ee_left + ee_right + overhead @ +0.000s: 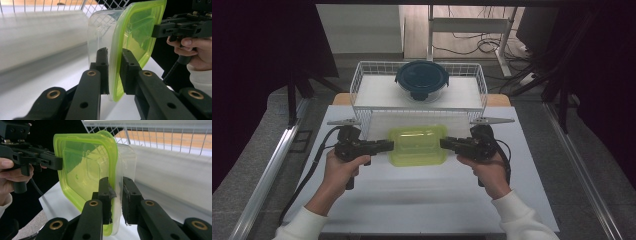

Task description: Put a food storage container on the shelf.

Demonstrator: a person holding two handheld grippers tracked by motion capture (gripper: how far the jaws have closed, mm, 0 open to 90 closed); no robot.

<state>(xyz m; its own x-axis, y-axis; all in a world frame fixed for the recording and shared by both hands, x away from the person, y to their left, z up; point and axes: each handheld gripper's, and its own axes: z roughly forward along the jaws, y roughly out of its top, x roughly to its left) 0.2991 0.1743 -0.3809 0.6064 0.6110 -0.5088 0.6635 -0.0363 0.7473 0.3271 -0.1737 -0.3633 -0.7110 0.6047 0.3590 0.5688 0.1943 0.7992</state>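
White tabletop [422, 200] fills the foreground, with dark drapes at either side and a floor strewn with cables beyond. At the far edge of the table stands a white wire basket [362, 80], open at the top; inside it rests a round glass container with a dark blue clip lid [422, 79], set toward the middle, so there looks to be room left beside it.

Just in front of the basket is a clear rectangular food container with a yellow-green lid [418, 145], carried level between the two tools. The left gripper [384, 146] is clamped on the lidded rim at one short end, one jaw over the lid and the other under the lip; the right gripper [448, 144] is clamped the same way on the opposite end. Pinching both ends at the rim probably keeps the box from tipping and the lid seated. Judging by its place at the basket's front wall, it appears bound over that wall and inside.
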